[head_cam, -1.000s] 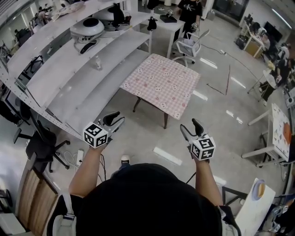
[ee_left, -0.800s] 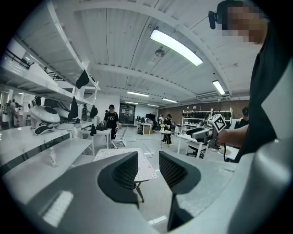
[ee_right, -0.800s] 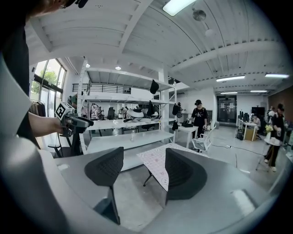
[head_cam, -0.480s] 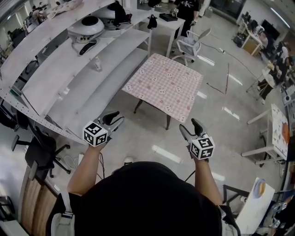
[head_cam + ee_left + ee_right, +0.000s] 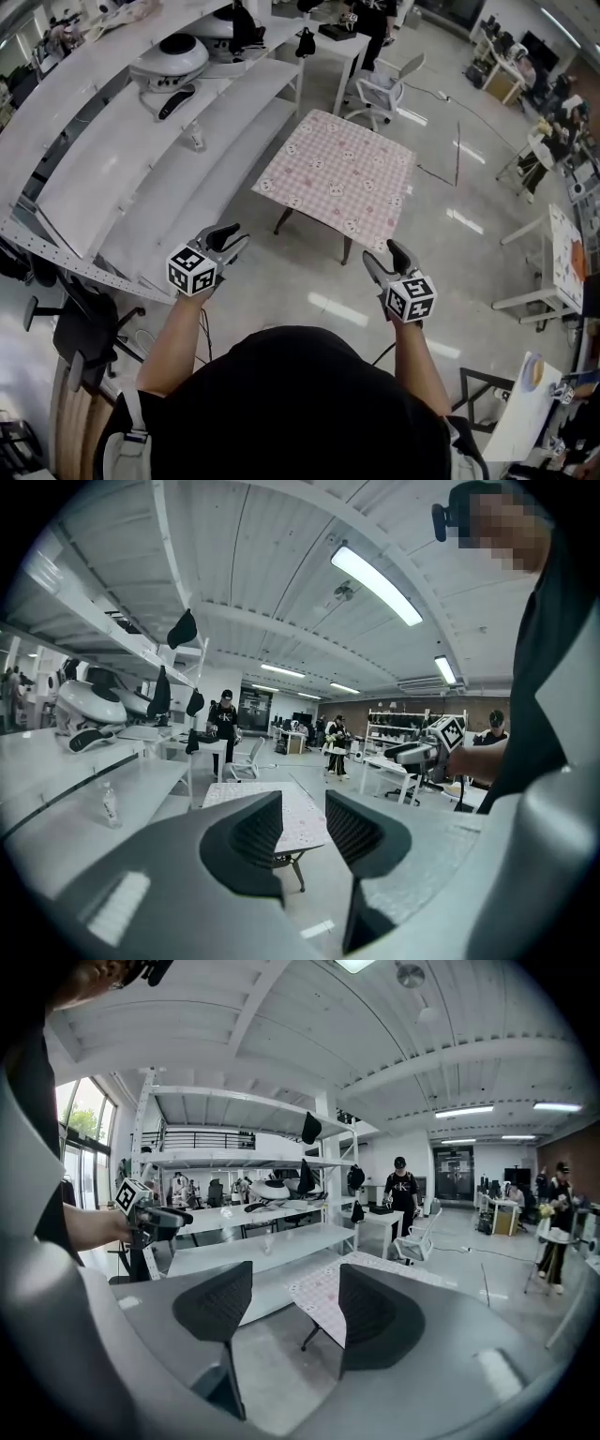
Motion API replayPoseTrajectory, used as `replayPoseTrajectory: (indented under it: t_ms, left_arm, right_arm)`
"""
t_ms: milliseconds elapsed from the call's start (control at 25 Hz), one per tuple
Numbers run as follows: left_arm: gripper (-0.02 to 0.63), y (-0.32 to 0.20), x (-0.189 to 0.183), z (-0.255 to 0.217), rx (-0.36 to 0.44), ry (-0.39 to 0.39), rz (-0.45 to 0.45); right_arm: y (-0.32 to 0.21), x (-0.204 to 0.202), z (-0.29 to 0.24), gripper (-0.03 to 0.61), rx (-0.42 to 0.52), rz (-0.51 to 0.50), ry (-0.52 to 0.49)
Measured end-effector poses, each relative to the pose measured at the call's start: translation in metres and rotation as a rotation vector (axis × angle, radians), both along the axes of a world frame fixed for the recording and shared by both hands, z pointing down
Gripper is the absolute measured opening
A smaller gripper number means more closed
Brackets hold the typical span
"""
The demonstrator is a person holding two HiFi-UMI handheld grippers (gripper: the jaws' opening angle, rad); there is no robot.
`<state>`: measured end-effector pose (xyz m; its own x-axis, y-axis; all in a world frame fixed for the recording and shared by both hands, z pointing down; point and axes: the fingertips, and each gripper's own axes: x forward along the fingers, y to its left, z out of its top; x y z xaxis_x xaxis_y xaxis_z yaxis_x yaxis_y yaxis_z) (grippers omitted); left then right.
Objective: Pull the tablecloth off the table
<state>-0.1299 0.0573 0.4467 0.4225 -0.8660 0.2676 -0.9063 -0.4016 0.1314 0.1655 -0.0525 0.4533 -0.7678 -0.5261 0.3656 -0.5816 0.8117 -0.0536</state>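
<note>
A pink checked tablecloth [image 5: 339, 177] with small animal prints covers a small dark-legged table [image 5: 348, 248] ahead of me on the floor. It also shows between the jaws as the tablecloth [image 5: 302, 810] in the left gripper view and the tablecloth [image 5: 323, 1295] in the right gripper view. My left gripper [image 5: 232, 237] is held out short of the table's near left corner, jaws open and empty. My right gripper [image 5: 385, 255] hangs just short of the near right corner, open with nothing in it. Neither touches the cloth.
Long white shelving [image 5: 141, 150] runs along the left with a white domed device [image 5: 169, 58] and a small bottle [image 5: 194, 138]. Behind the table stand a white desk [image 5: 330, 45], a swivel chair [image 5: 382, 89] and a person [image 5: 373, 19]. More tables [image 5: 562, 258] stand right.
I have walked toward the table with both grippers held out ahead. The table sits closer to them now, and both jaws stand open as before.
</note>
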Motion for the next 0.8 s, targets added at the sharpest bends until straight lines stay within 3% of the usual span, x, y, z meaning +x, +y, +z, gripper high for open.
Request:
replayPoseTrajectory:
  t_ms: [240,480,800]
  left_arm:
    - [0.144,-0.01,-0.028,0.005,-0.002,0.015,0.037]
    - [0.144,-0.01,-0.052,0.011,-0.013,0.027,0.071]
    - [0.144,-0.018,-0.063,0.014,-0.017,0.036,0.084]
  right_arm:
    - [0.002,-0.019,0.003,0.322,-0.023,0.048,-0.005]
    - [0.008,-0.04,0.0,0.322,-0.101,0.092,-0.108]
    - [0.004,-0.037,0.001,0.322,-0.098,0.135,-0.087]
